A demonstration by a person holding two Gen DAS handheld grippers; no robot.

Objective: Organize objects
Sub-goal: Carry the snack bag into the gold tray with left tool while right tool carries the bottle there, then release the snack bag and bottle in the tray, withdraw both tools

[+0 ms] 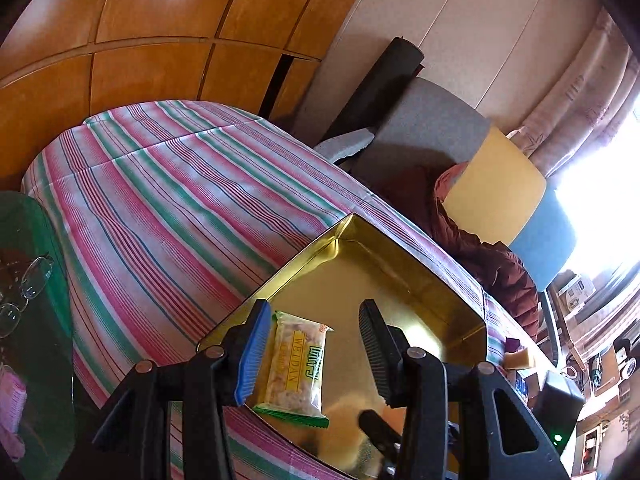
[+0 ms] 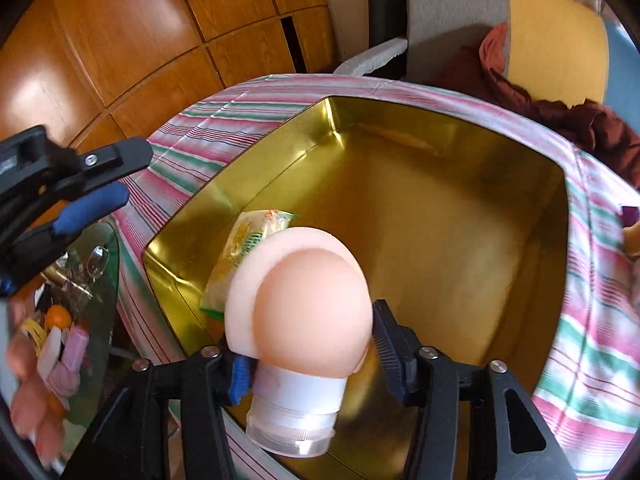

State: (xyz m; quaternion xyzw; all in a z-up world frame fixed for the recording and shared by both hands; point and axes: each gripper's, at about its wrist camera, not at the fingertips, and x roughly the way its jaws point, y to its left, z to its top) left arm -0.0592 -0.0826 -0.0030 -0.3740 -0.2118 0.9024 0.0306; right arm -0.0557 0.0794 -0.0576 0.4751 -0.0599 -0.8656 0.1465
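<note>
Striped cloth (image 1: 160, 200) w/ gold tin (image 2: 400, 128): L gripper (image 1: 316, 308) apart, R gripper (image 2: 310, 340) apart round bottle (image 2: 312, 296)

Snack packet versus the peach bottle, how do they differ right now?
The snack packet is flat, printed yellow and green; the peach bottle is rounded, plain, with a clear cap. The packet lies on the gold tin's floor; the bottle is tilted between the right gripper's fingers. Both are over the tin.
</note>
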